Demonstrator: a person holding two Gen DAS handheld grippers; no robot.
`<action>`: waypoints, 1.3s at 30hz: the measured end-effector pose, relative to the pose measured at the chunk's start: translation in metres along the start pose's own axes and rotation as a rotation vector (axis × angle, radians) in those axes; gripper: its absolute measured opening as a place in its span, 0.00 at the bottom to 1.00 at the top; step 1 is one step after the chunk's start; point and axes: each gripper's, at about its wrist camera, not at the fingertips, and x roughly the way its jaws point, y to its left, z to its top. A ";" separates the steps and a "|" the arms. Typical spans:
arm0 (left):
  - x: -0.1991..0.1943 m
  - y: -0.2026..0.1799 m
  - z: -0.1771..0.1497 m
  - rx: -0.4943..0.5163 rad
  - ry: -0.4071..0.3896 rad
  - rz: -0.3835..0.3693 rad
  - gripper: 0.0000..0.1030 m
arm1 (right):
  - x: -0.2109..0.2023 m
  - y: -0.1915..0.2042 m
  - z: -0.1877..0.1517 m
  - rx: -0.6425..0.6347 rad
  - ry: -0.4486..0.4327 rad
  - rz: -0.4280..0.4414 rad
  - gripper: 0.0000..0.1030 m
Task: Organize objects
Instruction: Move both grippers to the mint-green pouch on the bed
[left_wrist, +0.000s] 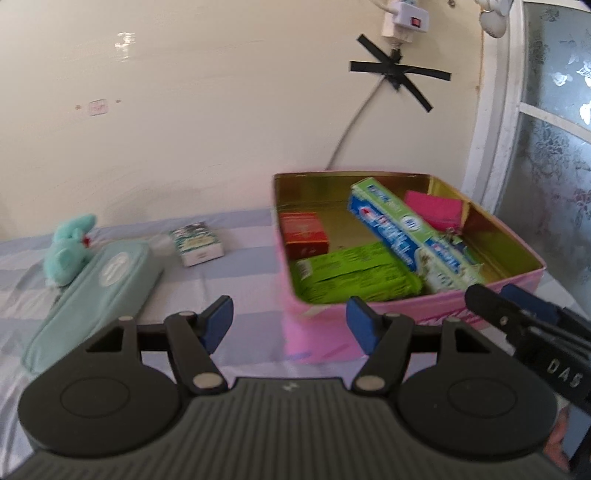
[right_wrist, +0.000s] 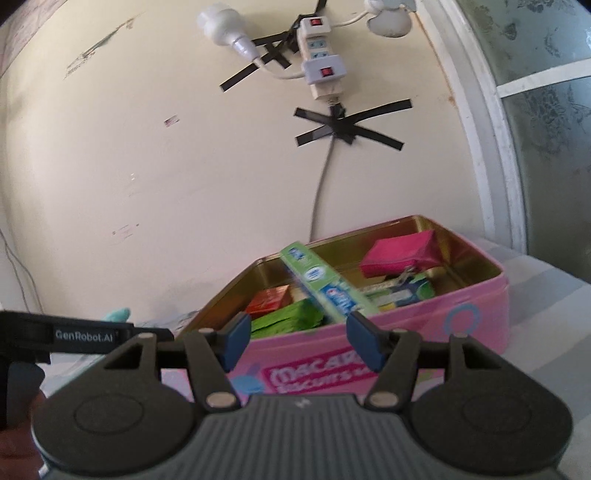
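Note:
A pink tin box (left_wrist: 325, 343) (right_wrist: 424, 332) stands open on the striped cloth. It holds a toothpaste carton (left_wrist: 402, 229) (right_wrist: 325, 284), a green packet (left_wrist: 354, 277) (right_wrist: 288, 317), a red box (left_wrist: 303, 232) (right_wrist: 267, 301) and a pink pouch (left_wrist: 434, 208) (right_wrist: 399, 254). A mint pencil case (left_wrist: 96, 291), a teal plush toy (left_wrist: 70, 247) and a small green-white box (left_wrist: 197, 243) lie left of the tin. My left gripper (left_wrist: 291, 325) is open and empty before the tin's near left corner. My right gripper (right_wrist: 295, 341) is open and empty before the tin's near wall; it also shows in the left wrist view (left_wrist: 495, 299).
A cream wall stands close behind the table, with a power strip (right_wrist: 321, 55) and a cable taped on with black tape (left_wrist: 399, 74). A frosted window (left_wrist: 554, 129) with a white frame is at the right.

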 end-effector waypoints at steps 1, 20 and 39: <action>-0.001 0.003 -0.002 0.002 -0.001 0.012 0.68 | 0.000 0.005 -0.001 -0.007 0.001 0.006 0.58; -0.014 0.100 -0.048 -0.129 0.029 0.162 0.68 | 0.023 0.104 -0.042 -0.194 0.167 0.142 0.58; 0.003 0.170 -0.075 -0.047 -0.018 0.236 0.79 | 0.053 0.140 -0.074 -0.226 0.318 0.242 0.63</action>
